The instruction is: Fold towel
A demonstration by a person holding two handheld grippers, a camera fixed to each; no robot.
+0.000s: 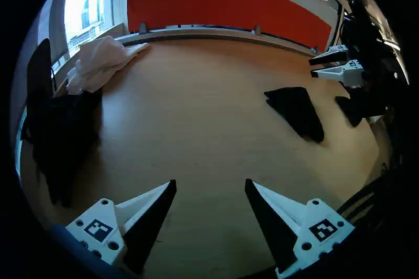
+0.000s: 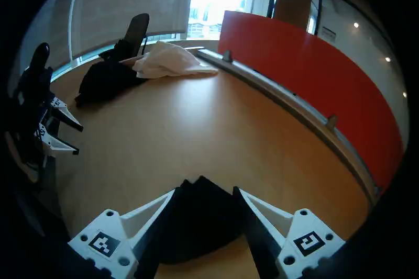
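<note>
Table [image 1: 209, 101]: bare wood lies open ahead of my left gripper [image 1: 210, 181], which is spread wide and empty.
Red divider [image 1: 225, 7]: lines the far edge.
Black heap [image 1: 63, 122]: at the left edge.
White towel [image 1: 99, 62]: crumpled far left.
Folded black towel [image 2: 201, 221]: lies between the parted fingers of my right gripper [image 2: 205, 190], unclamped.

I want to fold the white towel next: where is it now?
In the left gripper view the white towel lies at the table's far left corner, beside the dark cloth pile, near the red divider.
</note>
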